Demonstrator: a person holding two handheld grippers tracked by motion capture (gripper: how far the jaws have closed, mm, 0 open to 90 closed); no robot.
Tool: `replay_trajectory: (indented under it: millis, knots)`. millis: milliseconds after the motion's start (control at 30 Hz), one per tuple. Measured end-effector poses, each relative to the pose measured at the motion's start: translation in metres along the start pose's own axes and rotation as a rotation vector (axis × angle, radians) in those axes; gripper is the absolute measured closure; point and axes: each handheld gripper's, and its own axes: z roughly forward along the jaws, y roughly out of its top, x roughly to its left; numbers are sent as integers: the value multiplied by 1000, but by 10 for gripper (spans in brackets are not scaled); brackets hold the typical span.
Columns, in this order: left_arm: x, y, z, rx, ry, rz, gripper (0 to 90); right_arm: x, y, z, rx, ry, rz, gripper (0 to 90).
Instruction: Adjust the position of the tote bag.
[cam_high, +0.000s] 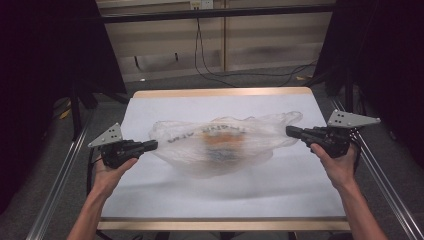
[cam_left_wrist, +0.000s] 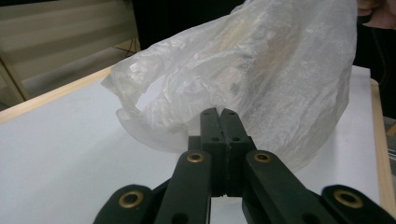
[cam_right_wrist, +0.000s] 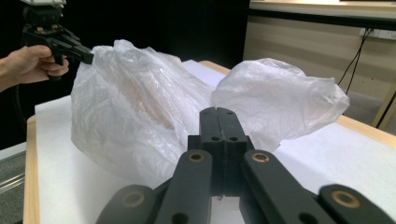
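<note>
Both forearms reach forward from the near edge, well apart, and the left gripper (cam_high: 150, 145) and the right gripper (cam_high: 292, 131) point inward toward each other — jaws pressed together.

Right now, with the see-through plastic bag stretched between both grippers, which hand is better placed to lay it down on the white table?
Neither clearly. The left gripper and right gripper both clamp the see-through plastic bag, one at each end. Slight edge: left, apparently lower over the white table.
</note>
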Motion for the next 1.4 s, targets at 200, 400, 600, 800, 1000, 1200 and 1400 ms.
replay_trajectory:
  millis: [200, 400, 600, 800, 1000, 1200, 1400]
  knots:
    - [0, -4, 11, 52, -16, 16, 900, -4, -8, 5, 40, -9, -1, 900]
    - [-1, -12, 23, 115, -17, 23, 900, -11, -19, 8, 87, -35, 9, 900]
    - [8, -16, 34, 140, 9, 16, 900, -19, -29, 22, 136, -65, 16, 900]
    - [17, -8, 49, 113, 18, -1, 900, -27, -19, 39, 126, -76, 11, 900]
    - [19, -12, 58, 141, 37, -9, 900, -33, -25, 54, 171, -116, -6, 900]
    - [13, -18, 62, 212, -25, 33, 900, -38, -32, 53, 173, -95, 34, 900]
    - [11, -26, 56, 232, -16, 28, 900, -27, -35, 35, 184, -86, 7, 900]
